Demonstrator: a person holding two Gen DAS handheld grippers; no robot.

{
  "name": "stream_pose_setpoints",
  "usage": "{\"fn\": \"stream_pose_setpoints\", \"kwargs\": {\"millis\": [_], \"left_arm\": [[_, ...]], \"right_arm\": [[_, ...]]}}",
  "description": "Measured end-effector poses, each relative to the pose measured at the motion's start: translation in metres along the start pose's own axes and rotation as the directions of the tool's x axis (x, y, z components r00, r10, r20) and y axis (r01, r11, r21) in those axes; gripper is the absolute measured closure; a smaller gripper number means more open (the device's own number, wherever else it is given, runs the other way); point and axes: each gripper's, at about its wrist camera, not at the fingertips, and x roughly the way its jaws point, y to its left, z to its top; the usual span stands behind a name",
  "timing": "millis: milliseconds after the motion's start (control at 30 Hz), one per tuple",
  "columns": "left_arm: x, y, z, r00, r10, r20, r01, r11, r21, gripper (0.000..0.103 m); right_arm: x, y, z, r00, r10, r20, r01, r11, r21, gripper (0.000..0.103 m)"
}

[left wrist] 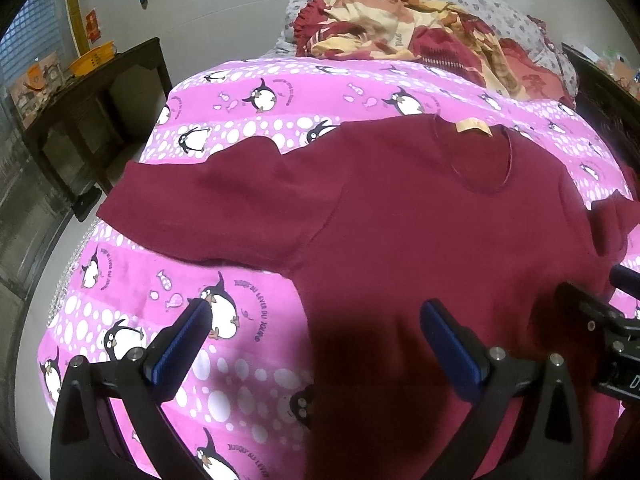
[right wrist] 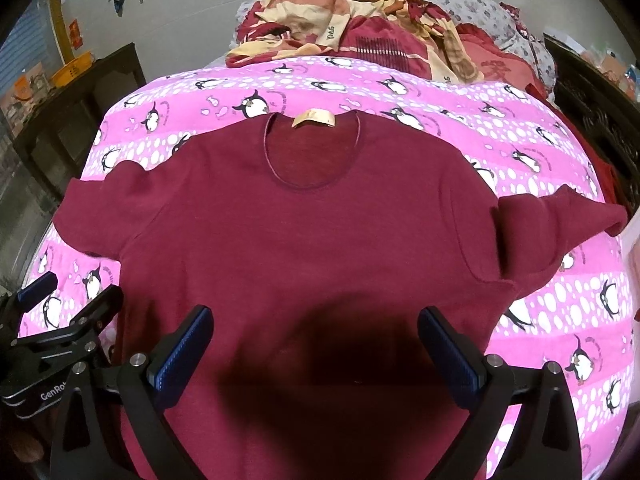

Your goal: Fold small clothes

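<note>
A dark red short-sleeved shirt [left wrist: 420,216] [right wrist: 304,232] lies spread flat on a pink penguin-print bedspread [left wrist: 248,92] [right wrist: 560,312], neck hole and tan label facing away from me. Its right sleeve [right wrist: 560,220] is bunched up; the left sleeve [left wrist: 200,208] lies flat. My left gripper [left wrist: 316,316] hovers open above the shirt's lower left edge, one finger over the bedspread, one over the fabric. My right gripper [right wrist: 316,322] hovers open above the shirt's lower middle, nothing between its fingers. The left gripper [right wrist: 60,300] also shows in the right wrist view.
A heap of red and cream clothes [left wrist: 420,36] [right wrist: 360,28] lies at the head of the bed on a grey flowered cover. A dark wooden table [left wrist: 88,120] with a yellow basket [left wrist: 92,56] stands left of the bed. Dark furniture [right wrist: 600,120] lines the right side.
</note>
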Motion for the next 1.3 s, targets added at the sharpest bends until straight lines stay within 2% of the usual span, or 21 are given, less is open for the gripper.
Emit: {"fn": "stream_pose_setpoints", "kwargs": {"millis": [1300], "left_arm": [[0.008, 0.007, 0.000, 1.000, 0.001, -0.014, -0.001, 1.000, -0.025, 0.000]], "right_arm": [[0.017, 0.002, 0.000, 0.999, -0.013, -0.045, 0.014, 1.000, 0.022, 0.000]]}}
